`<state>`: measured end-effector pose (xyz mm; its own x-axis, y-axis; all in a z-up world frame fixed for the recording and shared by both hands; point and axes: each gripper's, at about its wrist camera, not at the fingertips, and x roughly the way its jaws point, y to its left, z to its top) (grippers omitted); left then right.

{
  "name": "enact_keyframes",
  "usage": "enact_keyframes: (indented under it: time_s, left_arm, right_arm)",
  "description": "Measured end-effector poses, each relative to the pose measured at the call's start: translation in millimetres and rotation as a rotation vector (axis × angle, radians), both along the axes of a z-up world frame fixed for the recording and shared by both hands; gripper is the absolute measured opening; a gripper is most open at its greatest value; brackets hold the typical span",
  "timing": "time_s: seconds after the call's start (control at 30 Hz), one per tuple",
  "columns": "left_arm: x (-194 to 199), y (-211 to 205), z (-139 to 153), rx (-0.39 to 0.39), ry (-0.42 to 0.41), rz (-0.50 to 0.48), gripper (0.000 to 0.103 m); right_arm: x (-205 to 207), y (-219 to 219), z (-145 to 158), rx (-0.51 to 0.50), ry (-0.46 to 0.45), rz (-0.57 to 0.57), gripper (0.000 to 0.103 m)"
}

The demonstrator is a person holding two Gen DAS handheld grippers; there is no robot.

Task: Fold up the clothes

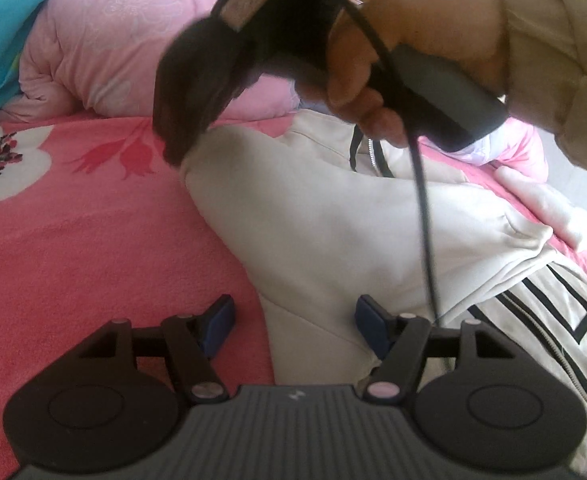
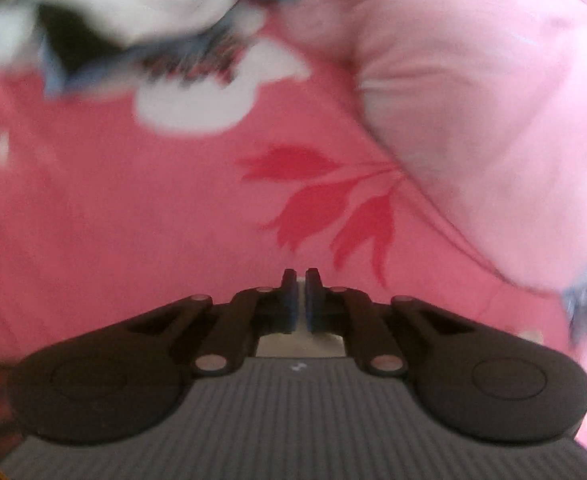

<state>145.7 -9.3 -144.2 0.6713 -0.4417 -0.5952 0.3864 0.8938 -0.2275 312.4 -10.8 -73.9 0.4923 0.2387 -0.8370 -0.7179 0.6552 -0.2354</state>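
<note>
Mid-fold, apparently: cream jacket [image 1: 333, 216] spread on the bed [image 1: 73, 240], just ahead of the wide, empty left hand-held gripper [image 1: 291, 328]. Right hand-held gripper [image 2: 300, 300] pinched on pale cloth, probably the jacket's edge. Next: carry that edge across.

Soft, even daylight fills the room; no glare and hardly a hard shadow, just a faint dimness under the cream jacket [image 1: 333, 220] ahead of the left claw [image 1: 293, 326]. That view is fairly sharp close in, but the hand [image 1: 393, 60] above it is smeared. The right wrist view is blurred throughout, worst on the pink quilt [image 2: 493, 120] up and right of the right claw [image 2: 301, 300]. Both views bulge, with dark corners.
</note>
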Motion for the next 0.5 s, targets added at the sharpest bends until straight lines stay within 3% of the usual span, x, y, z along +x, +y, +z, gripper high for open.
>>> enact_keyframes:
  time_s: [0.13,0.3,0.43,0.5]
  left_arm:
    - [0.6,-0.1,-1.2,0.002,-0.001,0.0,0.067]
    - [1.6,-0.4,-1.5,0.002,0.0,-0.001,0.067]
    - [0.6,-0.6,-1.7,0.003,-0.001,0.0,0.067]
    - [0.5,-1.0,-1.7,0.004,-0.001,-0.001,0.067]
  right_arm:
    - [20.1,-24.9,18.0,0.16,0.062,-0.142,0.002]
    - [28.3,-35.0,36.9,0.24,0.07,-0.19,0.001]
    - [24.7,-15.0,39.0,0.172,0.081,-0.102,0.004]
    - [21.0,0.2,35.9,0.101,0.09,-0.046,0.011]
